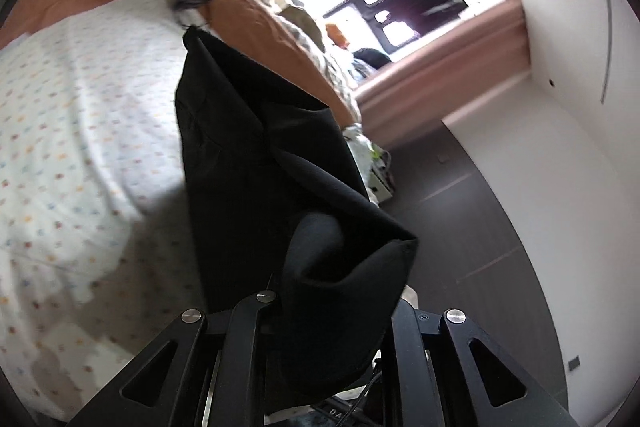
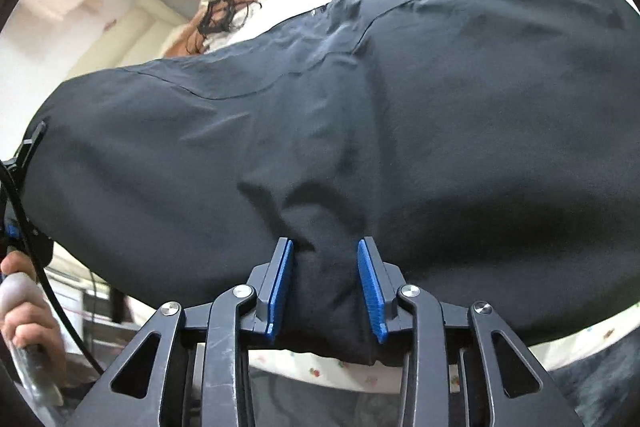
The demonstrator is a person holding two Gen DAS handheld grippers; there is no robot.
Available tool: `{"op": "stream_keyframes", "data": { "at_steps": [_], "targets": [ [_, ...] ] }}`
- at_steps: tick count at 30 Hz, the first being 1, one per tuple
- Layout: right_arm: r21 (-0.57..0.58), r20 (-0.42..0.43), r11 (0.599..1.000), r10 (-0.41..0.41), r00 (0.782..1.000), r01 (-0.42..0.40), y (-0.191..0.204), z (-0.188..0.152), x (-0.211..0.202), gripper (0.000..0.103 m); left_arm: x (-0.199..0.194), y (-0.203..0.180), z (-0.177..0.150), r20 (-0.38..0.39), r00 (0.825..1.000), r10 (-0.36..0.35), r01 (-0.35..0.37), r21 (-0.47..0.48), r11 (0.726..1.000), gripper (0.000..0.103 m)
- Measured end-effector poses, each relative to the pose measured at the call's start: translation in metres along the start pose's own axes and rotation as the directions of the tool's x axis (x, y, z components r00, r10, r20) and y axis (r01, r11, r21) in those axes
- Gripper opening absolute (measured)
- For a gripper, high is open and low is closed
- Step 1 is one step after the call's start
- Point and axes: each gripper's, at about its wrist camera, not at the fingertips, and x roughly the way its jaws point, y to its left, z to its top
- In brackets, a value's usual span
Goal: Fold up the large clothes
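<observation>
The black garment point(image 2: 400, 115) hangs lifted between my two grippers above the bed point(image 1: 80, 107), one end bunched near the left wrist camera, the broad panel stretched before the right. I judge this the carry stage of a fold; next I should bring the held edge over and lay it flat. The right gripper point(image 2: 325, 287) pinches a gathered ridge between partly spread blue pads point(image 2: 370, 291). The left gripper point(image 1: 328, 311) is draped over (its grip I cannot tell).
</observation>
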Motion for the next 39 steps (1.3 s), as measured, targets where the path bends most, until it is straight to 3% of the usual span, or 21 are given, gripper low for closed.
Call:
{"op": "stream_keyframes", "data": {
  "at_steps": [9, 15, 20, 26, 39],
  "targets": [
    [0.032, 0.084, 0.999, 0.024, 0.996, -0.026, -0.034, 0.001, -0.058, 0.035, 0.051, -0.054, -0.007, -0.071, 0.997, -0.021, 0.027, 0.077, 0.997, 0.014],
    [0.099, 0.146, 0.995, -0.003, 0.989, -0.012, -0.072, 0.008, -0.092, 0.035, 0.106, -0.079, -0.024, -0.161, 0.987, -0.009, 0.027, 0.111, 0.993, 0.014],
    [0.151, 0.185, 0.989, -0.036, 0.982, 0.008, -0.099, 0.008, -0.118, 0.035, 0.162, -0.087, -0.049, -0.258, 0.966, 0.024, 0.009, 0.126, 0.992, 0.014],
    [0.203, 0.218, 0.979, -0.076, 0.973, 0.031, -0.126, 0.0, -0.141, 0.035, 0.216, -0.089, -0.091, -0.375, 0.926, 0.051, -0.003, 0.128, 0.992, 0.013],
    [0.273, 0.26, 0.961, -0.119, 0.958, 0.045, -0.161, -0.012, -0.179, 0.035, 0.279, -0.1, -0.147, -0.472, 0.875, 0.108, -0.033, 0.163, 0.986, 0.013]
  ]
}}
